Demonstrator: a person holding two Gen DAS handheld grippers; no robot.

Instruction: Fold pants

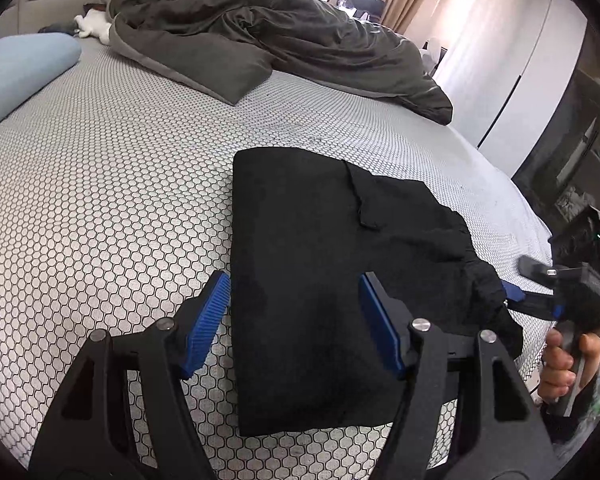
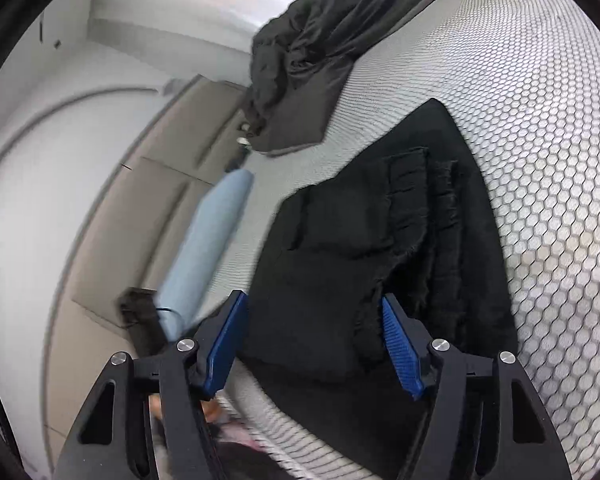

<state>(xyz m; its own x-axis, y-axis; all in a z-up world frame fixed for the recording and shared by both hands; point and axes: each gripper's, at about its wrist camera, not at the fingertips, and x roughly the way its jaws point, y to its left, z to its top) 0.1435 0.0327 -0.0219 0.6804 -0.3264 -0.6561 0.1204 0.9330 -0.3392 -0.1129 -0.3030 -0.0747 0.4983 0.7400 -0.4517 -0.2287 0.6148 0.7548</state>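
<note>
I am holding both grippers over one pair of black pants (image 1: 308,280), lying partly folded on the honeycomb-patterned bed (image 1: 100,184) at the lower centre of the left wrist view. The left gripper (image 1: 294,316) is hovering with its jaws spread above the flat folded panel, pinching nothing. The right gripper (image 2: 314,340) is standing with its jaws spread over the bunched edge at the lower centre of its own view; the cloth seems to lie beneath, not pressed. In the left view, lower right, the right gripper is nosing into the rumpled end. I am judging the pants soft, light and limp, likely to sag and shift, so best taken at the layered edge or corners. One grey duvet (image 1: 260,36) and one pale blue pillow (image 1: 24,68) are lying at the upper left.
</note>
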